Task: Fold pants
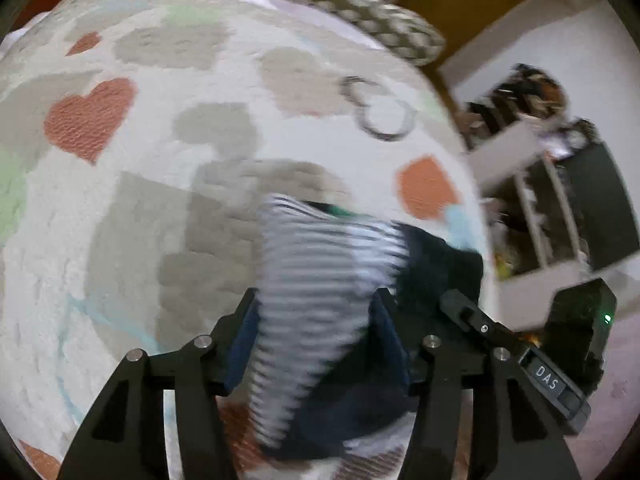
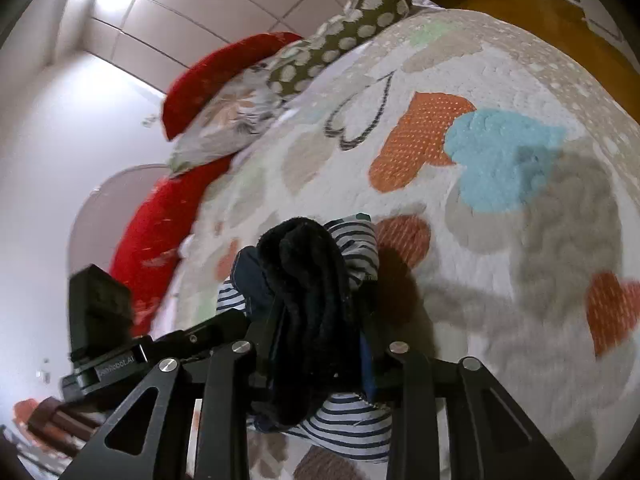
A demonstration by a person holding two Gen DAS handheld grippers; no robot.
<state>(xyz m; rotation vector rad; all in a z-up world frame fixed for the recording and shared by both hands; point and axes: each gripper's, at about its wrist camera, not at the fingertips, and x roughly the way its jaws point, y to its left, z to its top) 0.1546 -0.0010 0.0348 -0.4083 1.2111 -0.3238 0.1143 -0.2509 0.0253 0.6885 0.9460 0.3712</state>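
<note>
Evidently, the pants (image 1: 320,280) are being carried above the bed (image 1: 120,240), gripped at 2 places and bunched, so the step in hand is judged to be the lifting and bringing together of the garment rather than any flattening. In the left wrist view, the left gripper (image 1: 314,312) is seen closed down on a wad of striped white-and-navy cloth with dark navy fabric beside it, the blue pads pressed against the cloth on both sides. In the right wrist view, the right gripper (image 2: 316,320) is likewise clamped on a thick dark fold, with striped cloth showing above and below the jaws. The right gripper's body also appears at the right edge of the left wrist view, so the 2 grippers are held near each other. The left wrist view is blurred, which suggests motion, though its direction cannot be told. The heart-patterned bedspread (image 2: 500,160) lies below the garment, with pillows (image 2: 340,40) well apart at the head of the bed. How many folds are already made cannot be told, since the cloth is crumpled. The next move is judged to call for the bundle to be lowered onto the bedspread and laid flat, with both grips kept level so that the edges meet evenly.
</note>
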